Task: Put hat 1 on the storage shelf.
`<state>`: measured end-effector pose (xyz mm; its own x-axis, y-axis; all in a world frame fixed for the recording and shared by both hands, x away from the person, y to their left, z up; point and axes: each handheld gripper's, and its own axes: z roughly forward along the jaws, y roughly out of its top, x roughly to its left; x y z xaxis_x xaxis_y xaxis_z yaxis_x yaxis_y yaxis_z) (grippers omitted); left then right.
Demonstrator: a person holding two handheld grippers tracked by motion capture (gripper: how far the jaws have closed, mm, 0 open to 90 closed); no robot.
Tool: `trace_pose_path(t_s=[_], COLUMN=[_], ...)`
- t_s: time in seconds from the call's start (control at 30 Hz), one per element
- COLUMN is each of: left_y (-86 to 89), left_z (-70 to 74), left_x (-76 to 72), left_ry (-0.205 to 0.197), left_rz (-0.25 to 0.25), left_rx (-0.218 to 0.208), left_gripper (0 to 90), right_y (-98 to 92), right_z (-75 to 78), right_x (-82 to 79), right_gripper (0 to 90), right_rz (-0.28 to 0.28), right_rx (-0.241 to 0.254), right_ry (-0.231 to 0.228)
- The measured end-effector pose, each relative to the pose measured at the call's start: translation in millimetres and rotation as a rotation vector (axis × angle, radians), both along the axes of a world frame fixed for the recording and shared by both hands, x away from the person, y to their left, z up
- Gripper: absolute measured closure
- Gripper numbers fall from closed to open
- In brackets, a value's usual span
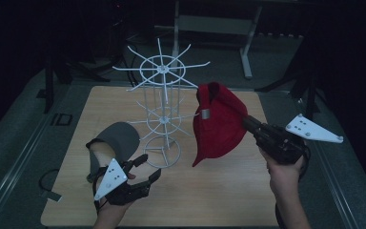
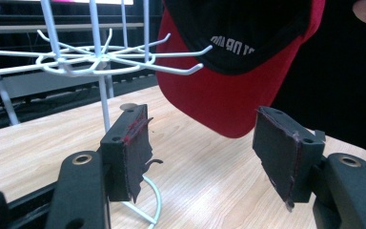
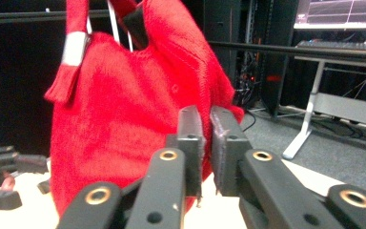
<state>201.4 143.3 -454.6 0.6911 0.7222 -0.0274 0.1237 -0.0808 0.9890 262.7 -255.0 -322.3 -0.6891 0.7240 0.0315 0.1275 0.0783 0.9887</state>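
A red cap (image 1: 219, 121) hangs from an arm of the white wire display rack (image 1: 162, 112) that stands near the middle of the wooden table (image 1: 219, 191), its brim pointing down toward the tabletop. The right gripper (image 1: 248, 123), held level in a person's hand, meets the cap's back side; in the right gripper view its jaws stand nearly together with a thin slit between the pads, close against the red fabric, though whether any cloth is pinched there cannot be told. The left gripper (image 1: 147, 168) hovers low over the table's near left part, jaws parted and holding nothing, pointing toward the rack's ring base. A grey cap (image 1: 119, 136) sits on the table just behind that hand. The rack's spoked hooks fan out between the two caps. Beyond the table, a grey desk frame (image 1: 248, 43) stands in the dark.
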Motion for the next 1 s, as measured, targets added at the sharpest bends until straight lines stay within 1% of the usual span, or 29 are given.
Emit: trace_pose_path(t_s=[0.1,0.2,0.23,0.33,0.4,0.43,0.5,0.53,0.6,0.67,0.7,0.73,0.83,0.87,0.93,1.0], left_y=[2.3,4.6,5.6,8.1,9.8,10.8,13.1,14.4,17.6,21.5,23.8,26.2,34.2,37.1,42.3,46.8], left_z=[-1.2,-2.3,-2.7,-3.8,-4.8,-5.3,-6.6,-7.6,-9.7,-12.2,-13.7,-15.2,-19.9,-21.6,-25.2,-28.8], left_x=[-0.1,-0.5,-0.6,-0.8,-0.8,-1.1,-1.1,-1.2,-1.3,-1.8,-1.9,-2.1,-3.2,-3.3,-3.3,-3.4], left_ry=[0.005,0.01,0.011,0.016,0.019,0.022,0.025,0.027,0.032,0.038,0.041,0.044,0.046,0.046,0.052,0.058], left_rz=[0.004,0.011,0.012,0.017,0.022,0.023,0.031,0.034,0.042,0.052,0.057,0.061,0.072,0.075,0.089,0.096], left_rx=[0.004,0.003,0.002,0.005,0.006,0.008,0.012,0.012,0.021,0.026,0.028,0.028,0.031,0.029,0.024,0.023], left_gripper=[38.2,38.2,38.2,38.2,38.2,38.2,38.2,38.2,38.3,38.3,38.3,38.3,38.3,38.3,38.3,38.3], right_y=[-3.8,-8.3,-10.7,-19.9,-25.8,-28.5,-33.4,-35.8,-40.3,-43.0,-44.3,-45.5,-48.8,-49.7,-52.6,-55.4], right_z=[-4.9,-8.1,-8.7,-9.9,-12.1,-14.1,-20.0,-23.8,-33.0,-42.2,-49.6,-55.7,-72.5,-78.0,-88.1,-98.3], right_x=[-5.6,-12.8,-15.3,-23.2,-26.5,-27.5,-27.1,-25.6,-22.7,-19.9,-18.3,-16.4,-12.2,-11.2,-8.8,-7.1], right_gripper=[74.5,64.9,63.3,56.9,53.1,50.8,46.6,44.6,41.1,38.3,37.2,35.3,33.8,33.5,32.3,34.0], right_rz=[0.013,0.021,0.025,0.013,-0.004,-0.008,-0.036,-0.04,-0.055,-0.066,-0.078,-0.076,-0.084,-0.1,-0.103,-0.095], right_rx=[0.003,0.003,0.007,0.01,0.002,-0.001,-0.016,-0.026,-0.027,-0.045,-0.058,-0.067,-0.087,-0.097,-0.097,-0.103], right_ry=[0.006,0.002,0.006,-0.007,-0.011,-0.004,0.005,0.013,0.044,0.067,0.079,0.091,0.131,0.134,0.162,0.19])
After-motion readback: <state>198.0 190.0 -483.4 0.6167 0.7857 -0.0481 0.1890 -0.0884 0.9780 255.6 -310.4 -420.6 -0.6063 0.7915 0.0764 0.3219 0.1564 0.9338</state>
